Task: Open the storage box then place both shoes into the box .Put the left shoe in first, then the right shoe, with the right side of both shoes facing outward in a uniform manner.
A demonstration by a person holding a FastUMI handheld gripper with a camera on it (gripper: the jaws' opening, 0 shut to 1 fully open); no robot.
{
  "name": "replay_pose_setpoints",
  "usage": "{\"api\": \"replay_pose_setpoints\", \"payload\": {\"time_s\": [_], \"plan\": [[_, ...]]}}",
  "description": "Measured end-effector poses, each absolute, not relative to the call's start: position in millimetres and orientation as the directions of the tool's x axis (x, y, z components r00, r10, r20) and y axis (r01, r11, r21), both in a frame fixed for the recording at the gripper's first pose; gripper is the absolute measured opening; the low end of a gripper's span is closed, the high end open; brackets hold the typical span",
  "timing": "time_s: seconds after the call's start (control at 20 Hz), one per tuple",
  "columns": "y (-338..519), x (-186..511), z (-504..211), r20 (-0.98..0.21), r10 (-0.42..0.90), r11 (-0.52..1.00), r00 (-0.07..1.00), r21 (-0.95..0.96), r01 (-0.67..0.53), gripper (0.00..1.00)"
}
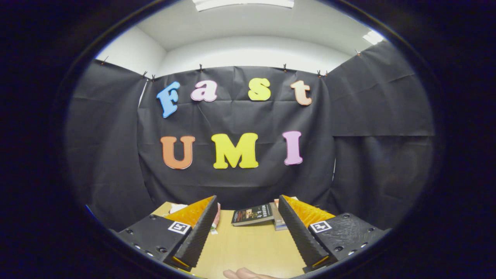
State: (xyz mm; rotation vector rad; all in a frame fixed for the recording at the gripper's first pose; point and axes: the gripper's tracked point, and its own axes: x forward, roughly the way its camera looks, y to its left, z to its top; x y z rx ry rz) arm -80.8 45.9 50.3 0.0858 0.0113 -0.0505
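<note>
Shoes and box are nowhere among the things ahead of the gripper [248,217], whose fingers [199,228] stand wide apart with nothing between them but bare wood; they hold nothing and touch nothing, raised above the table [252,248]. At the table's near edge, between the finger bases, part of a hand [244,274] lies on the wood. The stretch of tabletop running from the near edge up between the fingers is free. Beyond the fingertips, at the far edge, a dark book [252,214] lies flat, slightly askew, and just beside it, partly hidden by the right finger, sits a low stack of books [277,220]. Behind the left finger, near the far left corner, some white and pink items [215,223] peep out, too hidden to tell what they are. Black cloth [232,182] rises right behind the far edge and closes in along both sides, with white wall and ceiling above it
</note>
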Motion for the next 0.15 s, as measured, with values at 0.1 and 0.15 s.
{"api": "replay_pose_setpoints", "payload": {"time_s": [0.1, 0.15], "plan": [[55.4, -78.2, 49.2, -0.025, -0.042, 0.994, 0.999, 0.098, 0.045, 0.96], [56.2, -76.7, 49.9, -0.024, -0.043, 0.994, 0.999, 0.1, 0.045, 0.96]]}}
